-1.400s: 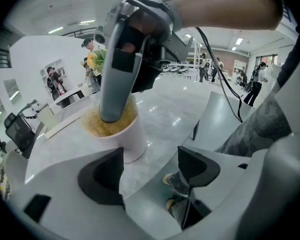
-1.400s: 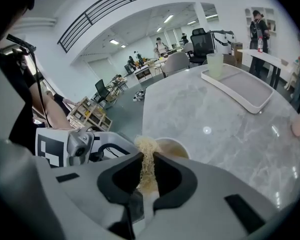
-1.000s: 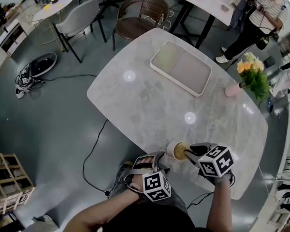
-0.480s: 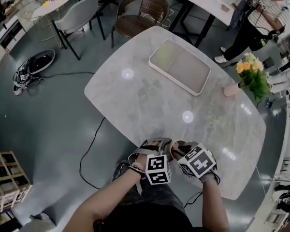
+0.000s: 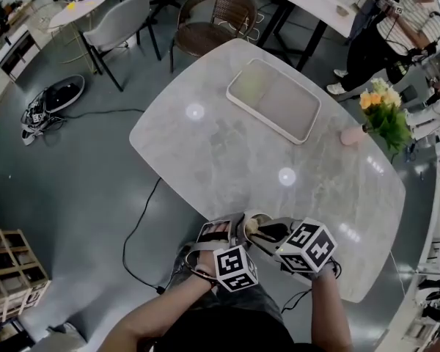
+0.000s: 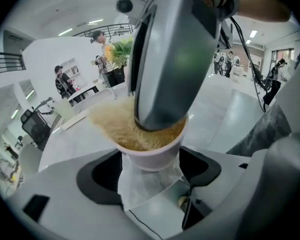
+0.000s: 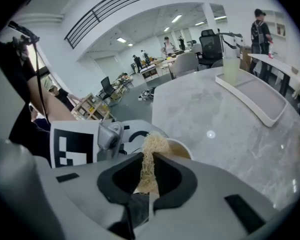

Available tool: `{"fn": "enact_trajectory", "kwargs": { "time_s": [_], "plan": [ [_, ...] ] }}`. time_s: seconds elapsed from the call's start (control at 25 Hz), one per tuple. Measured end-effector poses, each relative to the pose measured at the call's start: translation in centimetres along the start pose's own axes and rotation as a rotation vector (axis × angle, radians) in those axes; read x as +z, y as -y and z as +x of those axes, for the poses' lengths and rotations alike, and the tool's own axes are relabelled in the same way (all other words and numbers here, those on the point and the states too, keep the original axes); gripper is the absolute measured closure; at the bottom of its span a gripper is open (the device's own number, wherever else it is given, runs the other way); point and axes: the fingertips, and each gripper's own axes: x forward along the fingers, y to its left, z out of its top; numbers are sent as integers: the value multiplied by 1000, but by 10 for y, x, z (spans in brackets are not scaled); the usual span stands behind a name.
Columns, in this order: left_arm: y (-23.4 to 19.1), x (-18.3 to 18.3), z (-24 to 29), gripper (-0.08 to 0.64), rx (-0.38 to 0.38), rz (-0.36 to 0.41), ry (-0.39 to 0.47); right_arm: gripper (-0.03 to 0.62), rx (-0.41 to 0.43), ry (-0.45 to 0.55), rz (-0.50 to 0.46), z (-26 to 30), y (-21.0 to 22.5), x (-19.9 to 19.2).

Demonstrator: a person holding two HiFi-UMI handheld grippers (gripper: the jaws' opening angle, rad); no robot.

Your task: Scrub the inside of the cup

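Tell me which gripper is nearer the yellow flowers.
Right. The right gripper, pinching the scrubber in the cup, sits on the side toward the flowers. The left gripper, clamped on the cup, is just beyond it, farther away.

1. carried the cup (image 5: 254, 221) a little left along the near edge of the table (image 5: 227, 152) since a second ago.
2. pulled the right gripper (image 5: 266, 232), with its fibre scrubber (image 7: 149, 159), in from the right, closer to the left gripper (image 5: 233, 233).
3. eased both grippers back toward the person after the tight huddle half a second ago, baring the cup's rim again.
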Motion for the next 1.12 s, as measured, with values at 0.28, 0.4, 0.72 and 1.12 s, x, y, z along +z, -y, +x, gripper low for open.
{"fn": "enact_trajectory", "kwargs": {
  "time_s": [0.28,0.4,0.72,1.12],
  "plan": [
    [0,-1,-1,199,-16,-31,-1,531,-78,-124,-263,-12,-2,4],
    [-1,-4,-3,199,-17,-49,-3,531,-161,-184,-459,-12,2,6],
    [-5,-7,-6,210,-5,-68,2,532,-350,-372,-1193,12,14,-4],
    [-6,-6,-7,215,25,-54,-5,532,-159,-445,-671,34,22,-16]
  ]
}}
